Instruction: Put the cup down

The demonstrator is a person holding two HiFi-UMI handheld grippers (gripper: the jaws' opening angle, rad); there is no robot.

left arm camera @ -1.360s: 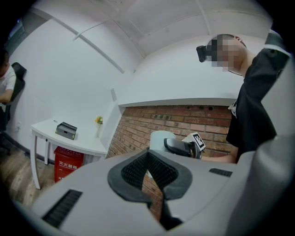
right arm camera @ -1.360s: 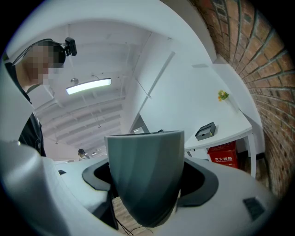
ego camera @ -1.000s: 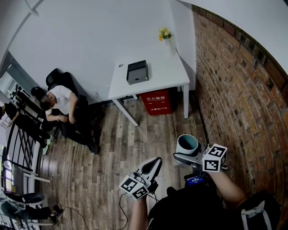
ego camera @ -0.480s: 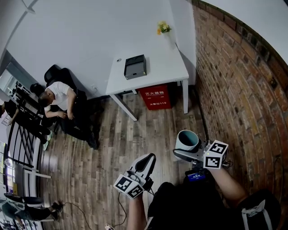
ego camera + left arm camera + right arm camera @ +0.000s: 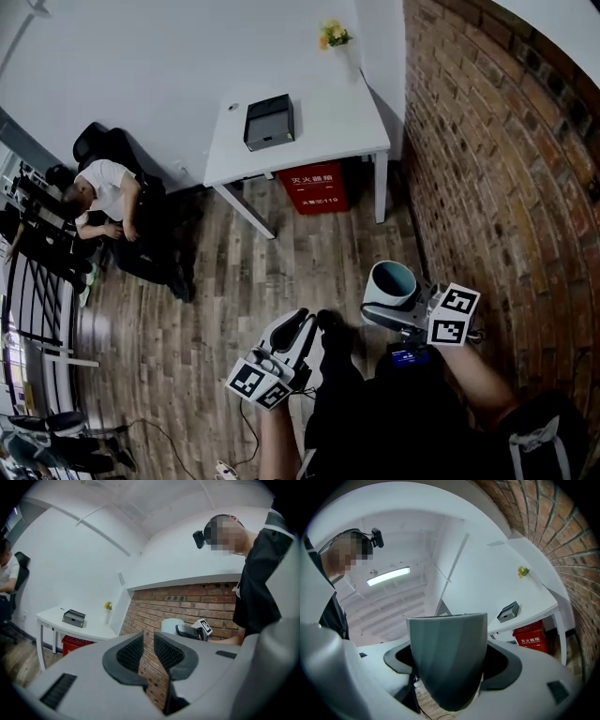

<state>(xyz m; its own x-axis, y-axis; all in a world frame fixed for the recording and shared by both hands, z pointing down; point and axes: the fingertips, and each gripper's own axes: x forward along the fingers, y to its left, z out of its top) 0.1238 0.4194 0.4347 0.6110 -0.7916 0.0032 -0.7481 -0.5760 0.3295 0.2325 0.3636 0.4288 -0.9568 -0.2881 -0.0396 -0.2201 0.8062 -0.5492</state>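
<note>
1. Right gripper view: my right gripper (image 5: 449, 667) pinches the grey cup (image 5: 447, 653), one jaw on each side of its wall.
2. In the head view I hold the cup upright, mouth up, in the air above the wood floor (image 5: 281, 272), near me and close to the brick wall (image 5: 506, 169) on the right.
3. My left gripper (image 5: 149, 651) has its jaws pressed almost together, with only a thin slit between the pads and nothing in it. It hangs to the left of the cup, apart from it.
4. Far off stands a white table (image 5: 328, 141) with a dark box (image 5: 269, 122) and flowers (image 5: 335, 36) on it, and a red crate (image 5: 312, 187) beneath.
5. A person (image 5: 103, 192) sits at far left.
</note>
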